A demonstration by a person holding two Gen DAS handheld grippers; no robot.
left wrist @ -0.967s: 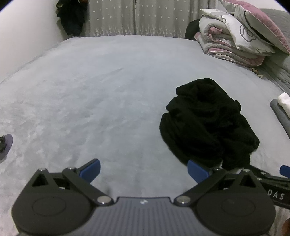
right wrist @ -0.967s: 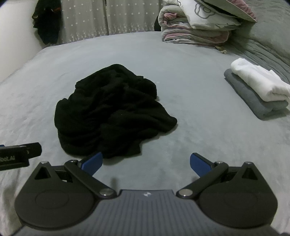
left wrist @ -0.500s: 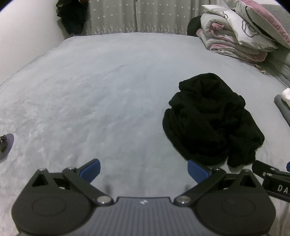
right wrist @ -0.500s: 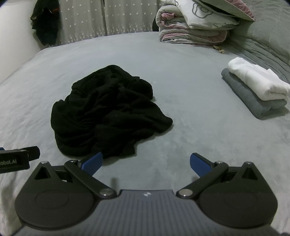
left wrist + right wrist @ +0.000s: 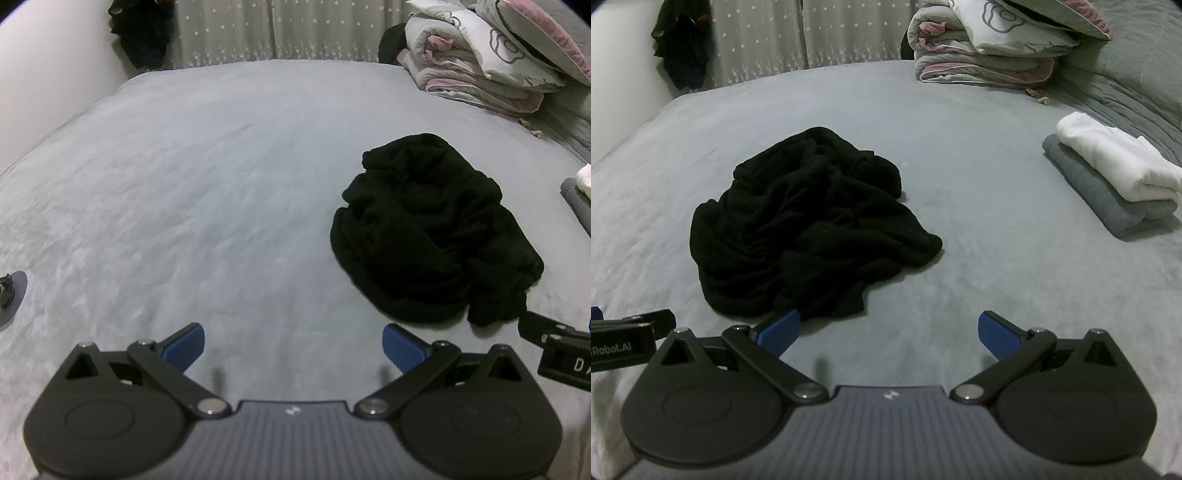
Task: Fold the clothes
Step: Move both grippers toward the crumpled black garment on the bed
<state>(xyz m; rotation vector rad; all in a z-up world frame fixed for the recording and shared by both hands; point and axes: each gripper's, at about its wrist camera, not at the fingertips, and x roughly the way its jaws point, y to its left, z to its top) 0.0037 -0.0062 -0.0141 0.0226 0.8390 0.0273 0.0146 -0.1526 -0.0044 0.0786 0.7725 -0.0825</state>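
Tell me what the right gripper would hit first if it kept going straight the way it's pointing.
Probably bare bedspread. The open right gripper points just right of the black garment, whose near edge sits by its left finger; depth is unclear.

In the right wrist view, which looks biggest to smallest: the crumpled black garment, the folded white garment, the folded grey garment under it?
1. Crumpled black garment, largest, though nearest the camera.
2. Folded white garment and folded grey garment: alike, the grey partly covered.
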